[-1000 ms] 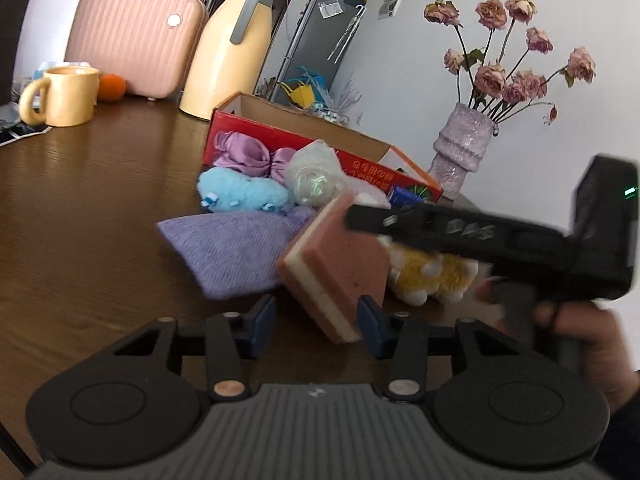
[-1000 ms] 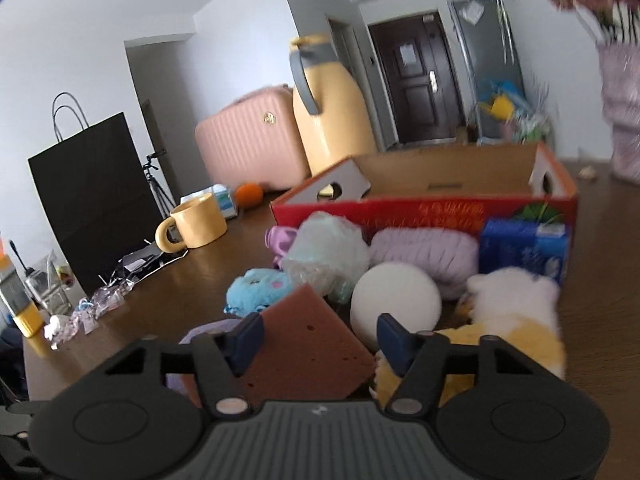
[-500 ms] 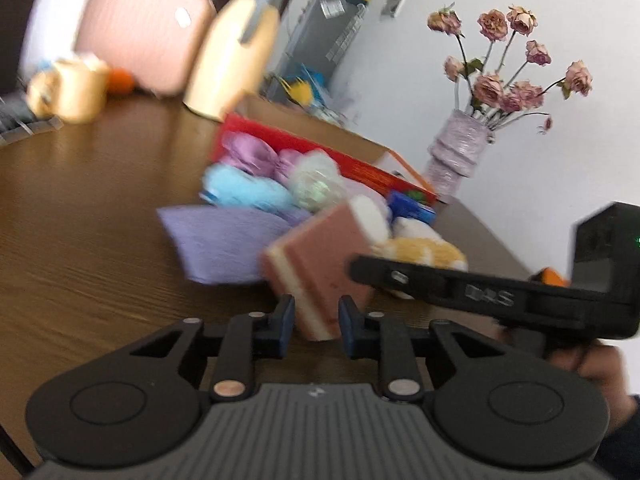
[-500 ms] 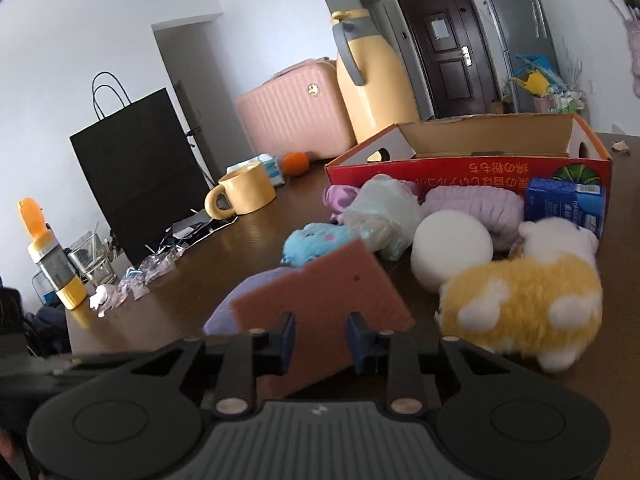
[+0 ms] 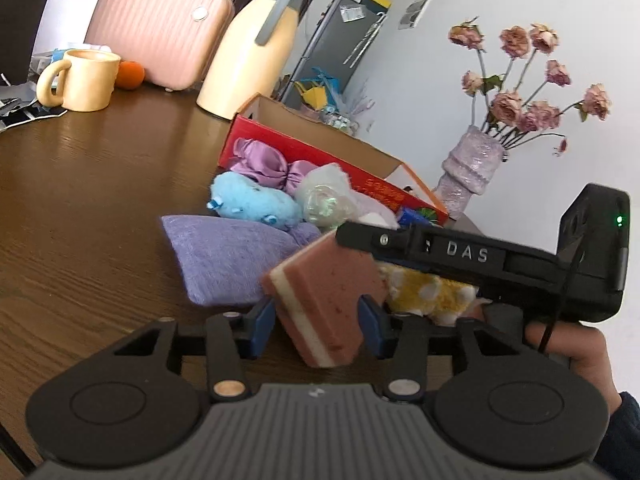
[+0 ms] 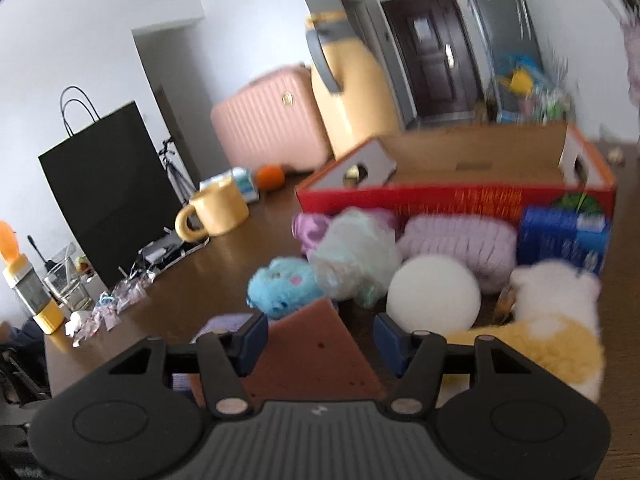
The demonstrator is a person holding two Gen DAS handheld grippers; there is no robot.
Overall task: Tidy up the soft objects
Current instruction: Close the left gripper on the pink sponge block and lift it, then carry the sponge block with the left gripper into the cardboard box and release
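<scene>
Between the blue pads of the left gripper (image 5: 317,322) stands a pink sponge (image 5: 328,300), tilted on one corner above the table (image 5: 80,200) with its white stripe on the left face. Those jaws are opening, the sponge between them; the left pad looks just at the striped face and the right pad at or barely off the other, so whether any grip is left I cannot tell. The right gripper (image 6: 320,338) reaches in from the right across the sponge's top edge, and in its own view the sponge's broad brown face fills the gap between its pads without touching them — its jaws are opening too, so it is released. The sponge's long axis runs up and away from the left gripper, leaning right toward the right one; the left hand looks nearer. Just behind lie a purple cloth (image 5: 224,256), a blue plush (image 5: 252,204), a white ball (image 6: 434,294) and a yellow plush (image 6: 552,320), with the red box (image 6: 456,196) at the far side, likely where the sponge should go.
</scene>
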